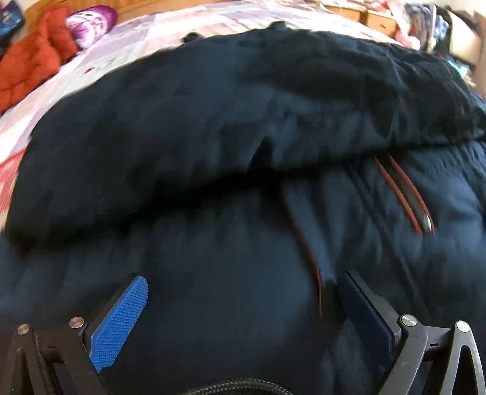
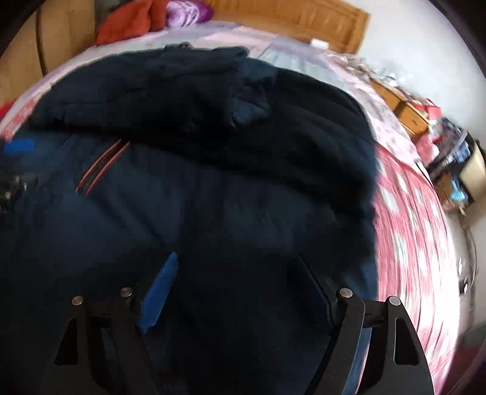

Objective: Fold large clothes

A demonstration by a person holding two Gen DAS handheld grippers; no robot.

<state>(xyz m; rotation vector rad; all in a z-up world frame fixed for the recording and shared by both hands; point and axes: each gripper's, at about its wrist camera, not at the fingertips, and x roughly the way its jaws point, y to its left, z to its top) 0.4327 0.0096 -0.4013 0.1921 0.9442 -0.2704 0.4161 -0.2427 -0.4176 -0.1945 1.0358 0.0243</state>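
A large dark navy padded jacket (image 1: 212, 152) lies spread on the bed and fills most of both views (image 2: 212, 182). It has red-trimmed zip pockets (image 1: 404, 194), one also in the right wrist view (image 2: 100, 167). An upper part is folded over the body. My left gripper (image 1: 243, 288) is open, its blue pads (image 1: 118, 319) wide apart just above the jacket's lower front, holding nothing. My right gripper (image 2: 237, 273) is open above the jacket's right side, empty. The left gripper's blue pad shows at the left edge of the right wrist view (image 2: 19, 145).
The bed has a pink and lilac patterned cover (image 2: 410, 228). An orange quilted item (image 1: 27, 66) and a purple-white pillow (image 1: 91, 21) lie at the head by a wooden headboard (image 2: 288, 21). Cluttered wooden furniture (image 2: 440, 142) stands at the right.
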